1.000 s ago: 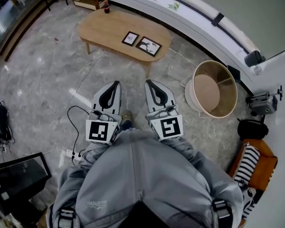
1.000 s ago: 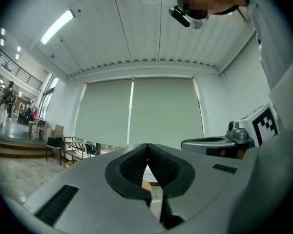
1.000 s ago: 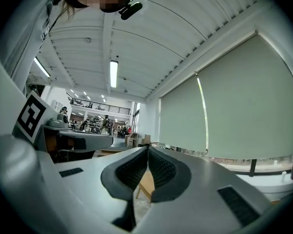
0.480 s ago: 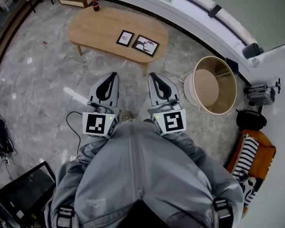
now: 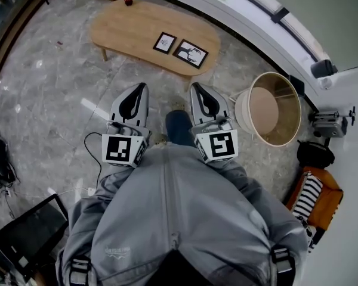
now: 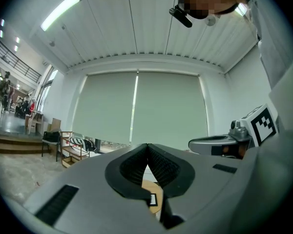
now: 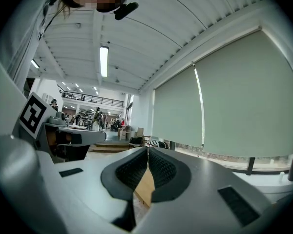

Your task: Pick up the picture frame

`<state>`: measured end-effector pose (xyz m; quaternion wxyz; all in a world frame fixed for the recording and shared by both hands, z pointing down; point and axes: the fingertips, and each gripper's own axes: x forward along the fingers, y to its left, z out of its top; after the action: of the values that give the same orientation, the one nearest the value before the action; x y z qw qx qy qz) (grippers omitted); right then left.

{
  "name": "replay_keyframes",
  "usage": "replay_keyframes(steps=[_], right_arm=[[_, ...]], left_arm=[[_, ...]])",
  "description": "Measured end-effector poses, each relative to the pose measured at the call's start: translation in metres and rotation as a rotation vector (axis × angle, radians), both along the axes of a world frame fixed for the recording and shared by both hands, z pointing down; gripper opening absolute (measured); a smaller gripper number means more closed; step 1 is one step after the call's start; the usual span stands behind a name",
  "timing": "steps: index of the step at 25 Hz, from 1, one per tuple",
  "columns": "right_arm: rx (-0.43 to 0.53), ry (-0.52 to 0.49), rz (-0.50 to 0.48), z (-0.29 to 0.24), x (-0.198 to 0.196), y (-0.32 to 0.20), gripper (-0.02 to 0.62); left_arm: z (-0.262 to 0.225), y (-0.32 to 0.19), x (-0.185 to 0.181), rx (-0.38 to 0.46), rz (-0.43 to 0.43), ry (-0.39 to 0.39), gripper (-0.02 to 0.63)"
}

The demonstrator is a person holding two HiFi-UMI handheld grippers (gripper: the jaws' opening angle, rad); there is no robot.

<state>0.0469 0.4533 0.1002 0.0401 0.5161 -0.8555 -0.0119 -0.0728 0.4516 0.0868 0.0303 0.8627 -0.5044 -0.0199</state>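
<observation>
Person wears grey zipped jacket, seemingly jeans; left gripper, right gripper grey.

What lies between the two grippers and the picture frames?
In the head view, only marble floor and the near edge of the wooden table; no object stands there.

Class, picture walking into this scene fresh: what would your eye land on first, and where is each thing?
Two grey claws, the left claw and the right claw, both shut and empty, jut forward side by side at the centre of the head view. Ahead of them a low wooden table carries a small picture frame and a larger picture frame, lying flat next to each other. To the right stands a big round beige tub.
</observation>
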Motion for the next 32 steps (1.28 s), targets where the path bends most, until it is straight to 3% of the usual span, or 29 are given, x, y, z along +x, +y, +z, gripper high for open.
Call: replay_keyframes(steps=[8,13,32], right_arm=[[0.043,0.002,-0.033,-0.005,-0.008,-0.025,0.032],[0.046,-0.001,-0.06,0.001,-0.009,-0.066,0.032],[-0.037,-0.027,-0.223,0.038,0.004,-0.378,0.032]], left_arm=[[-0.002,-0.02,-0.005,0.044,-0.016,0.005,0.018],[0.008,-0.058,0.004,0.031,-0.013,0.005,0.018],[0.038,-0.349,0.044,-0.044,-0.074,-0.005,0.018]])
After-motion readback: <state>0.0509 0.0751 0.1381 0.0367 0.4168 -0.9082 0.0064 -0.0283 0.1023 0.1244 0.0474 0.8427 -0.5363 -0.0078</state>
